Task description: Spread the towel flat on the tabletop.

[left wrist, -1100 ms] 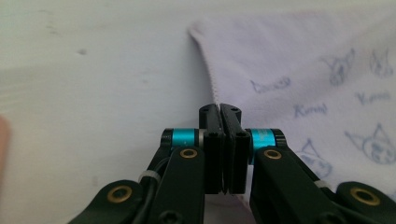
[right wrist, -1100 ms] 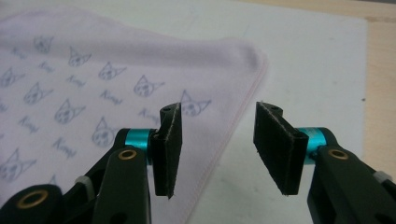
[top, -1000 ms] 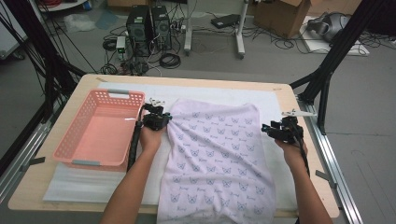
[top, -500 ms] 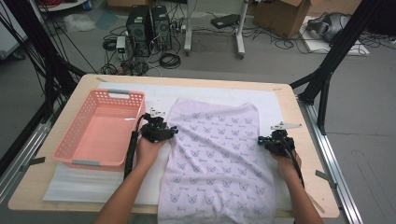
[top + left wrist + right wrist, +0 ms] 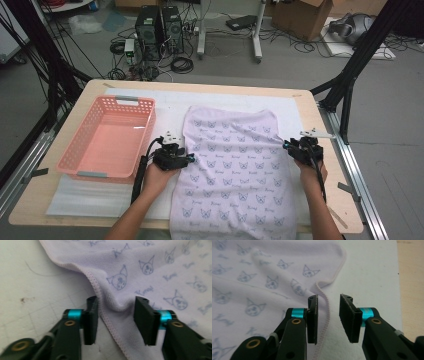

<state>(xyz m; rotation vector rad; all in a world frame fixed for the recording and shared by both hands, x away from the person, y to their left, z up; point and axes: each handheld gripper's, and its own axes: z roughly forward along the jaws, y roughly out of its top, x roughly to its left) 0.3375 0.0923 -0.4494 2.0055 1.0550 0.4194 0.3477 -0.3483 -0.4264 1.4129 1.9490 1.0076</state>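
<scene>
Towel (image 5: pixel 232 175), lilac with a cat-face print, lies spread flat over the middle of the table, its near end hanging past the near edge and its far end well short of the far edge. Left gripper (image 5: pixel 172 158) sits at the towel's left hem about halfway along; in the left gripper view (image 5: pixel 116 315) its jaws are spread apart with the stitched hem (image 5: pixel 100 298) bunched up between them, not yet pinched. Right gripper (image 5: pixel 301 148) sits at the right hem, roughly opposite; in the right gripper view (image 5: pixel 328 315) its jaws also stand apart, the hem (image 5: pixel 325 307) running up through the gap and curling in a small loop just beyond the tips. White mat (image 5: pixel 225 102) covers the table under the towel, with a bare strip showing to the right of the right hem and a narrow one to the left. Pink basket (image 5: pixel 80 167) stands just left of the left gripper, close beside it. Wooden table (image 5: pixel 312 125) shows along the right side and far rim. Beyond it, on the grey floor, lie cables, computer towers (image 5: pixel 160 25) and a cardboard box (image 5: pixel 300 12).
</scene>
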